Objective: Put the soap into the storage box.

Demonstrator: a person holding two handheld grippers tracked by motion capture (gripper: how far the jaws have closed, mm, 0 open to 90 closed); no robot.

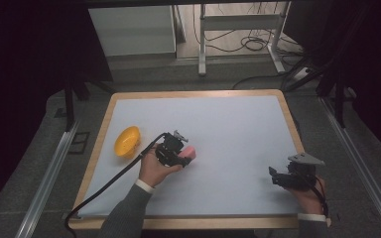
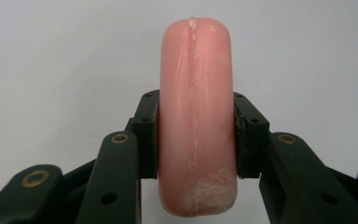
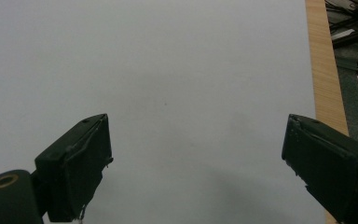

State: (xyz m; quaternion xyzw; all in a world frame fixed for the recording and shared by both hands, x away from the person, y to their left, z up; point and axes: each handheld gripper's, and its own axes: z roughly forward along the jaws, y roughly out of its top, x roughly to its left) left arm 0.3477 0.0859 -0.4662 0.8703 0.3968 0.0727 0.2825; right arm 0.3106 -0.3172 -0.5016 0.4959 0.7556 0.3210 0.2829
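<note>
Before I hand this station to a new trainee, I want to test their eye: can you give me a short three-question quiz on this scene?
1. True or false: the left gripper is shut on the pink sausage-shaped piece.
2. Which best describes the right gripper? A) holding the yellow bowl B) jaws open over the white sheet, nothing between them C) shut on the pink piece
3. In the high view, on which side of the left gripper does the yellow bowl lie?

Key: 1 true; 2 B; 3 to its left, near the table's left wooden edge, on the white sheet.
</note>
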